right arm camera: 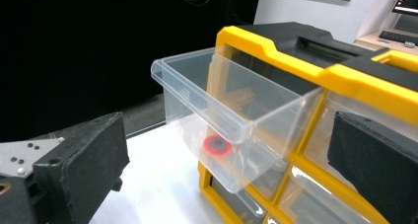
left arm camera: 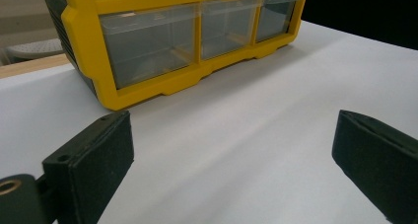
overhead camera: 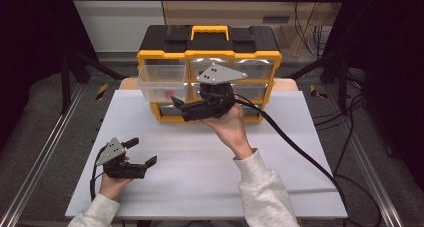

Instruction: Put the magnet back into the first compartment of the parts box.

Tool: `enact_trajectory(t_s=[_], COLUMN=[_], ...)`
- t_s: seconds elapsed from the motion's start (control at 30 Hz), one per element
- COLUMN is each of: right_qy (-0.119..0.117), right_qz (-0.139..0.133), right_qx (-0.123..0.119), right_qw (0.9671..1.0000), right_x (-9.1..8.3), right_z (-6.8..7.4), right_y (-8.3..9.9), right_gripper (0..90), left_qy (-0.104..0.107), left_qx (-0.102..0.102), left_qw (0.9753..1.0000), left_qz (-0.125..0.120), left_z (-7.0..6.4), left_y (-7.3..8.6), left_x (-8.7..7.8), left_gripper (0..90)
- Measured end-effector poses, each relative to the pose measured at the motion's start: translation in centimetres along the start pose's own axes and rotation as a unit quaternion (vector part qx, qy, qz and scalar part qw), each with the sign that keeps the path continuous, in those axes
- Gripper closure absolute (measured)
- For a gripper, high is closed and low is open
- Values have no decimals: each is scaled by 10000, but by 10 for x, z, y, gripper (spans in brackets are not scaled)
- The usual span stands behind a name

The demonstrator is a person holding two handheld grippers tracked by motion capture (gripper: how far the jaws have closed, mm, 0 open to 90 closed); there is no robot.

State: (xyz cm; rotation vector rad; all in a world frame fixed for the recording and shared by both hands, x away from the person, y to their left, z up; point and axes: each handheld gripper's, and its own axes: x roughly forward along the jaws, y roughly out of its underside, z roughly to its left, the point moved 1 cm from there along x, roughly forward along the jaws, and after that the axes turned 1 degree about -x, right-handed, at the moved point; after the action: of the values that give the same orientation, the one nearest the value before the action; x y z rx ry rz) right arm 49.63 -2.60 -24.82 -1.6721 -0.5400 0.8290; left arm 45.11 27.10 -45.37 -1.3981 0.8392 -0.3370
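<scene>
A yellow and black organiser box [overhead camera: 210, 47] with clear drawers stands at the back of the white table [overhead camera: 200, 157]. Its top left drawer [overhead camera: 161, 82] is pulled out, and a red ring [overhead camera: 168, 93] lies inside. The right gripper view shows that drawer [right arm camera: 231, 110] and the ring [right arm camera: 217, 145] close up. My right gripper [overhead camera: 179, 106] is open in front of the box, just right of the drawer, jaws pointing left with nothing between them [right arm camera: 231, 165]. My left gripper [overhead camera: 141, 151] rests open near the table's front left, aimed at the box's bottom drawers [left arm camera: 148, 41].
The organiser's other drawers [overhead camera: 252, 69] are pushed in. A thick black cable [overhead camera: 300, 152] trails from my right gripper across the table's right side. Metal rails [overhead camera: 45, 152] run along both sides of the table. Bare white surface lies between the two grippers.
</scene>
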Motion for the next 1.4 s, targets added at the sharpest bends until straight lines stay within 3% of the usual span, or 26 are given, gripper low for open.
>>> enact_trajectory(t_s=[0.87, 1.4], right_qy=[198, 355], right_qz=[-77, 72], right_qx=[508, 743], right_qw=[9985, 9966], right_x=[-48, -78], right_z=[-27, -47], right_y=[76, 122], right_gripper=[18, 16], left_qy=[-9, 3], left_qx=[6, 11], left_qw=[10000, 10000], left_qz=[18, 26], left_z=[0, -1], left_y=[0, 0], left_x=[0, 1], left_gripper=[17, 16])
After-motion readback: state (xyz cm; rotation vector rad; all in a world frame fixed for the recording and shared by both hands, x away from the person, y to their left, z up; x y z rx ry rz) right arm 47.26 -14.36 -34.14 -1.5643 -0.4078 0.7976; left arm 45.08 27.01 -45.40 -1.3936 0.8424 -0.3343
